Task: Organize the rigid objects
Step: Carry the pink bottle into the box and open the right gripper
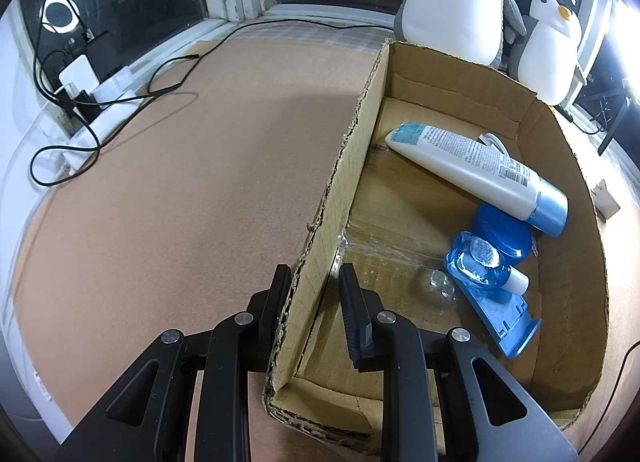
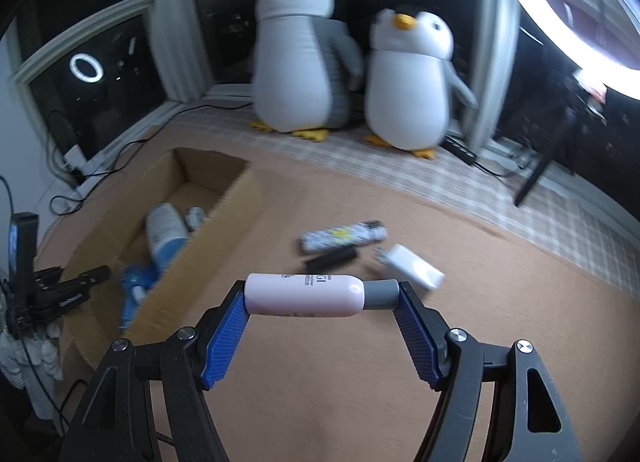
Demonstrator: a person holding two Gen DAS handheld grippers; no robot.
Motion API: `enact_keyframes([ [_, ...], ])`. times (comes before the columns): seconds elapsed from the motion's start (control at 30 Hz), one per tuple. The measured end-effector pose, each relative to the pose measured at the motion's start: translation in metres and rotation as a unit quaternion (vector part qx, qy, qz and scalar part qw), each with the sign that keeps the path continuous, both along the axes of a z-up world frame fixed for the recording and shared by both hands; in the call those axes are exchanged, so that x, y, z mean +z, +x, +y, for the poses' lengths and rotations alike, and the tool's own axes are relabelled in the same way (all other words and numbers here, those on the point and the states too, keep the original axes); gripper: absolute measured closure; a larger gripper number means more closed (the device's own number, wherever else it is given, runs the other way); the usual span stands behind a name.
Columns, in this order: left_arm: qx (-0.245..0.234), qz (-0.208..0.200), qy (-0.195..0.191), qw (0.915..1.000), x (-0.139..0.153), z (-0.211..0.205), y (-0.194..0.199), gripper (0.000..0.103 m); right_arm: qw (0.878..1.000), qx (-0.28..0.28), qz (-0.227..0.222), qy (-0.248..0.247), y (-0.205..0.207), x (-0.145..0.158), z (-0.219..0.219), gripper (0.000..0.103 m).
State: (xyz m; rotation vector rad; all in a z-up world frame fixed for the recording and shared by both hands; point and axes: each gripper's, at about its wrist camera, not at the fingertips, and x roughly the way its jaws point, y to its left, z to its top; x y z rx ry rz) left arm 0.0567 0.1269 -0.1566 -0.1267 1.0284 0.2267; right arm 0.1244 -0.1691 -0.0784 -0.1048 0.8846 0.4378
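My left gripper (image 1: 314, 282) straddles the near left wall of an open cardboard box (image 1: 348, 166), one finger on each side; whether it clamps the wall is unclear. The box holds a white tube with a blue cap (image 1: 480, 170), a blue round lid (image 1: 504, 234), a small clear blue bottle (image 1: 480, 262) and a blue plastic piece (image 1: 500, 322). My right gripper (image 2: 322, 294) is shut end to end on a pink bottle with a grey cap (image 2: 308, 295), held above the table right of the box (image 2: 200, 238).
On the table beyond the pink bottle lie a patterned tube (image 2: 344, 236), a black stick (image 2: 332, 258) and a white charger (image 2: 416, 268). Two plush penguins (image 2: 304, 58) stand at the window. Cables and a power strip (image 1: 104, 118) lie at the far left.
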Motion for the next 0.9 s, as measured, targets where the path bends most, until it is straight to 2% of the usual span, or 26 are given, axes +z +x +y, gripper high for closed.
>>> enact_keyframes([
  [0.4, 0.001, -0.003, -0.005, 1.0, 0.0, 0.001, -0.001, 0.08, 0.995, 0.101, 0.001, 0.005, -0.02, 0.006, 0.094, 0.035],
  [0.9, 0.001, -0.003, -0.007, 1.0, 0.0, 0.001, -0.001, 0.08, 0.988, 0.152, 0.013, -0.004, -0.03, -0.008, 0.147, 0.035],
])
